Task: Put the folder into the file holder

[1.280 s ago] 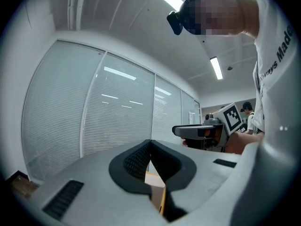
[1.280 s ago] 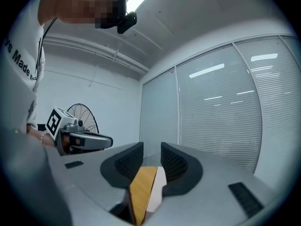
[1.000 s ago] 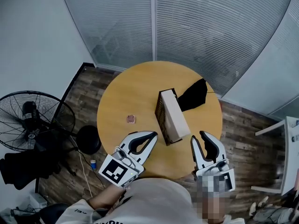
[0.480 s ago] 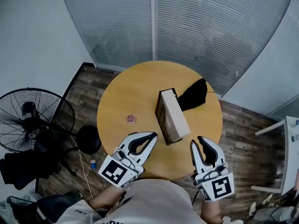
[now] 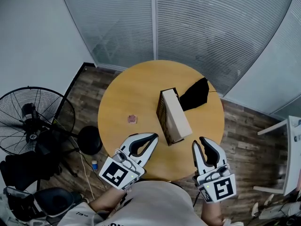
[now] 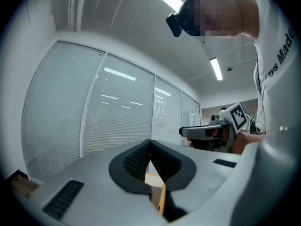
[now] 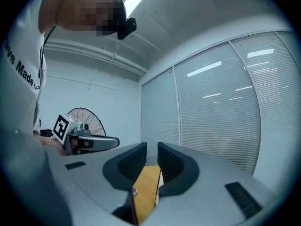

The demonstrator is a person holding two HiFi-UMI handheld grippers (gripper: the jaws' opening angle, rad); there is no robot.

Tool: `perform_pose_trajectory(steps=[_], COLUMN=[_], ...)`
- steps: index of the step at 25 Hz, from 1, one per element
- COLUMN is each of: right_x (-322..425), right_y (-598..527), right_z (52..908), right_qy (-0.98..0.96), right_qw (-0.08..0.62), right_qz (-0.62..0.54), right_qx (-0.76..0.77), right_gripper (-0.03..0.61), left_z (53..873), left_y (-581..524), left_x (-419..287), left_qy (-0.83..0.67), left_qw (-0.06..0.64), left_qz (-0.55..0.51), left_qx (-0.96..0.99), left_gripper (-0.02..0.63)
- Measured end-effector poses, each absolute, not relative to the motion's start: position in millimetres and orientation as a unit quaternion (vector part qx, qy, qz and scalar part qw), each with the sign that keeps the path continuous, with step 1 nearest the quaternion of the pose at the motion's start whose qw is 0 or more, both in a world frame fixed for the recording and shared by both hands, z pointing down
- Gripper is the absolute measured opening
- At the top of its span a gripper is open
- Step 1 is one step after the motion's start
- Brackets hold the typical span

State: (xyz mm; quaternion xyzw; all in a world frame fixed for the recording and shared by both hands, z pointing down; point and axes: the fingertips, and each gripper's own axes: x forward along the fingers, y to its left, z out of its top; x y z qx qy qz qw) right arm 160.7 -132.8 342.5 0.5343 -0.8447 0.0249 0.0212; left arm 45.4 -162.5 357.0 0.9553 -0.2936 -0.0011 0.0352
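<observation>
- On the round wooden worktop (image 5: 136,91) stands a tan box-shaped file holder (image 5: 173,117), with a black floppy sheet (image 5: 194,95), perhaps the folder, lying just beside it.
- At the near edge hover the left gripper (image 5: 154,136) and the right gripper (image 5: 198,141), jaws closed, empty.
- Whether a folder sits inside, I cannot tell.

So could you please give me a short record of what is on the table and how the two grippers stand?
table: round, wooden
file holder: mid-table, long side running away from the person
black item: on the table by the holder's far end
small item: on the table, left of the holder, apart from it
left gripper: shut, empty, at the near table edge
right gripper: shut, empty, at the near table edge
fan: on the floor, left of the table
</observation>
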Motion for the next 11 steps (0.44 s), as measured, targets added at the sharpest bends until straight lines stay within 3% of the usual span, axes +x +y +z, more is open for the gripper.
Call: perform_pose_trajectory(steps=[11], right_x=[164.1], right_y=[-135.6], right_z=[342.4], right_qy=[-0.842], right_qw=[0.017], right_qz=[0.028], right_qx=[0.538], right_gripper=[0.089], left_z=[358.9], left_y=[-164.6], left_x=[48.3], left_qy=[-0.293], left_qw=[0.04], left_qz=[-0.003], left_qx=[0.955], left_gripper=[0.023])
